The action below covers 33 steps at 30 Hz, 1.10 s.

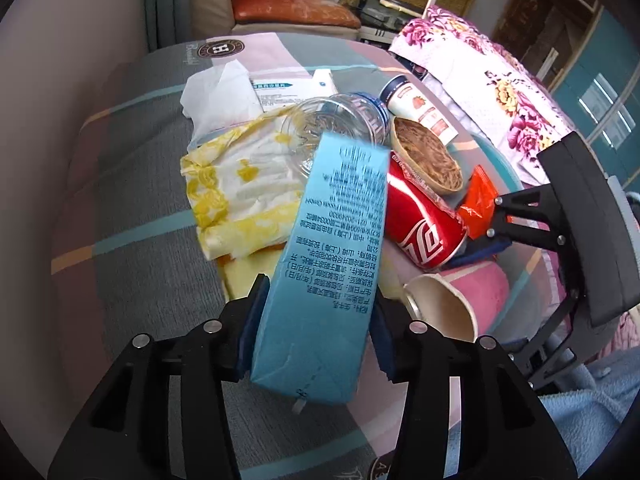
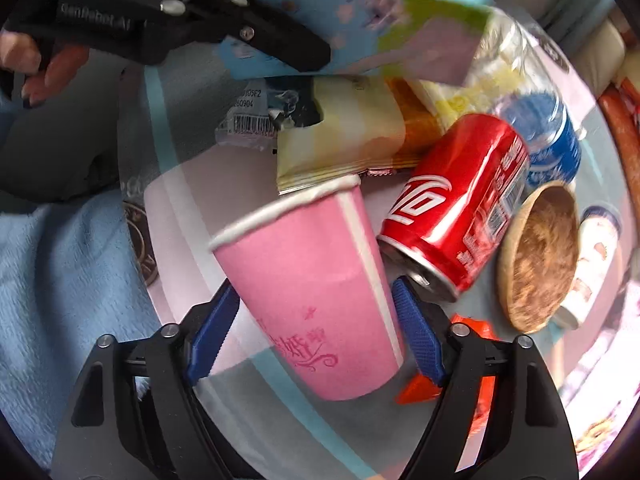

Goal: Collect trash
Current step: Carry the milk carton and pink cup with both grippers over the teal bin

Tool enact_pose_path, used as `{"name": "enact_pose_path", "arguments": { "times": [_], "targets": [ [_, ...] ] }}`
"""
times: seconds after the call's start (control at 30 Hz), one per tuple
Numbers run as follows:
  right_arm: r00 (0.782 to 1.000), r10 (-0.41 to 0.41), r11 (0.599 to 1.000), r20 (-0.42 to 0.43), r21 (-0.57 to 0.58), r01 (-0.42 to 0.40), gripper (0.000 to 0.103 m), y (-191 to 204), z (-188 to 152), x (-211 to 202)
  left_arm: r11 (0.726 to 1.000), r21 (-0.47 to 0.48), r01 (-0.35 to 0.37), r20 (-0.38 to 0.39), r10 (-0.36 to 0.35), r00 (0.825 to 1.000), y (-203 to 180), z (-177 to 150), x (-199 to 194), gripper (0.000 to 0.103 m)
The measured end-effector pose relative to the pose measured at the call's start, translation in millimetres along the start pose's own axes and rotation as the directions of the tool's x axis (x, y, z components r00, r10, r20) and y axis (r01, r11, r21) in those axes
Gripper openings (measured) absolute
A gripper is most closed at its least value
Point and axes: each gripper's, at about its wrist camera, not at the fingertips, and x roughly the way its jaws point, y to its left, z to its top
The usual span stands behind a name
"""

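Note:
My left gripper point(image 1: 318, 300) is shut on a light blue drink carton point(image 1: 332, 248), which hangs tilted above the trash pile; the same carton point(image 2: 360, 28) shows at the top of the right wrist view. A pink paper cup point(image 2: 316, 280) lies on its side on the bed sheet. My right gripper point(image 2: 316, 286) points down over it with a finger on either side, a thin gap left at each pad. In the left wrist view the cup point(image 1: 452, 304) lies at the lower right, below the right gripper point(image 1: 494, 218). A red cola can point(image 2: 460, 200) lies just beside the cup.
On the plaid sheet point(image 1: 132, 200) are a clear bottle point(image 1: 344, 120), a yellow-patterned wrapper point(image 1: 240, 192), white tissue point(image 1: 220, 96), a brown round lid point(image 1: 428, 156), a strawberry yogurt cup point(image 1: 416, 104) and an orange wrapper point(image 1: 478, 200). A flowered quilt point(image 1: 500, 92) lies to the right.

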Motion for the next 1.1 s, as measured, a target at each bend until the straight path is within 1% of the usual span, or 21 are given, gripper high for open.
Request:
{"name": "enact_pose_path", "arguments": {
  "times": [0.03, 0.1, 0.13, 0.17, 0.27, 0.33, 0.4, 0.43, 0.5, 0.53, 0.63, 0.7, 0.83, 0.87, 0.97, 1.0, 1.03, 1.07, 1.1],
  "targets": [
    [1.000, 0.013, 1.000, 0.013, 0.016, -0.013, 0.067, -0.8, -3.2, -3.7, 1.000, -0.004, -0.002, 0.000, 0.002, 1.000, -0.5, -0.6, 1.0, 0.047],
    [0.996, 0.048, 0.996, 0.070, 0.078, -0.053, 0.066, -3.5, -9.6, -15.4, 1.000, -0.010, 0.007, 0.003, -0.007, 1.000, -1.8, -1.9, -0.5, 0.038],
    [0.994, 0.063, 0.991, 0.093, 0.112, -0.073, 0.066, -8.0, -13.6, -21.8, 1.000, -0.012, 0.003, 0.007, -0.003, 1.000, -3.1, -3.1, -2.8, 0.038],
    [0.988, 0.078, 0.982, 0.133, 0.162, -0.099, 0.066, -11.1, -18.5, -29.7, 1.000, -0.014, -0.011, 0.014, 0.012, 1.000, -3.9, -4.2, -6.5, 0.038],
    [0.969, 0.087, 0.951, 0.230, 0.272, -0.149, 0.066, -16.3, -33.0, -49.3, 0.999, -0.040, -0.028, 0.022, 0.029, 0.999, -4.1, -7.4, -13.9, 0.038],
    [0.956, 0.076, 0.926, 0.285, 0.336, -0.174, 0.066, -27.8, -41.3, -61.5, 0.997, -0.069, -0.039, 0.025, 0.041, 0.999, -2.9, -9.2, -18.9, 0.038],
    [0.937, 0.042, 0.896, 0.347, 0.403, -0.189, 0.066, -36.3, -51.4, -77.3, 0.996, -0.083, -0.040, 0.040, 0.043, 0.998, -5.0, -11.1, -26.2, 0.038],
    [0.930, 0.030, 0.884, 0.367, 0.425, -0.196, 0.066, -46.1, -54.8, -84.8, 0.996, -0.086, -0.037, 0.050, 0.041, 0.998, -7.7, -11.8, -30.9, 0.038],
    [0.912, -0.001, 0.844, 0.410, 0.490, -0.219, 0.066, -72.7, -70.0, -102.3, 0.996, -0.085, -0.029, 0.072, 0.035, 0.997, -13.8, -11.0, -39.9, 0.038],
    [0.905, -0.014, 0.827, 0.425, 0.514, -0.229, 0.066, -78.9, -79.4, -108.1, 0.996, -0.081, -0.026, 0.082, 0.032, 0.996, -17.9, -9.6, -43.5, 0.038],
    [0.890, -0.061, 0.766, 0.452, 0.593, -0.249, 0.066, -96.5, -99.5, -115.1, 0.999, -0.049, -0.014, 0.105, 0.020, 0.994, -35.0, -1.3, -50.2, 0.038],
    [0.880, -0.090, 0.714, 0.467, 0.646, -0.270, 0.066, -114.1, -118.6, -125.1, 1.000, -0.023, -0.003, 0.117, 0.006, 0.993, -48.9, 8.1, -50.2, 0.038],
    [0.859, -0.166, 0.618, 0.484, 0.730, -0.292, 0.066, -141.5, -153.6, -129.9, 0.999, 0.019, 0.042, 0.119, -0.043, 0.992, -81.4, 32.8, -37.7, 0.038],
    [0.853, -0.187, 0.587, 0.487, 0.752, -0.300, 0.066, -150.2, -165.8, -132.7, 0.998, 0.031, 0.049, 0.115, -0.052, 0.992, -91.1, 40.2, -32.1, 0.038],
    [0.845, -0.282, 0.504, 0.455, 0.819, -0.273, 0.066, -174.9, -201.1, -140.4, 0.995, 0.073, 0.066, 0.099, -0.073, 0.992, -117.5, 57.1, -16.0, 0.038],
    [0.841, -0.318, 0.471, 0.439, 0.843, -0.262, 0.066, -180.9, -215.7, -142.6, 0.993, 0.097, 0.074, 0.086, -0.083, 0.993, -132.0, 66.0, -6.6, 0.038],
    [0.835, -0.354, 0.428, 0.421, 0.867, -0.255, 0.066, -187.9, -232.2, -145.6, 0.990, 0.113, 0.079, 0.076, -0.088, 0.993, -141.5, 71.7, 0.3, 0.038],
    [0.831, -0.378, 0.402, 0.409, 0.881, -0.250, 0.066, -191.8, -244.0, -147.2, 0.988, 0.128, 0.083, 0.068, -0.093, 0.993, -150.7, 74.8, 5.9, 0.038],
    [0.823, -0.410, 0.365, 0.394, 0.897, -0.247, 0.066, -198.4, -259.4, -148.6, 0.984, 0.152, 0.093, 0.052, -0.102, 0.993, -166.4, 83.2, 15.7, 0.038]
  ]
}}
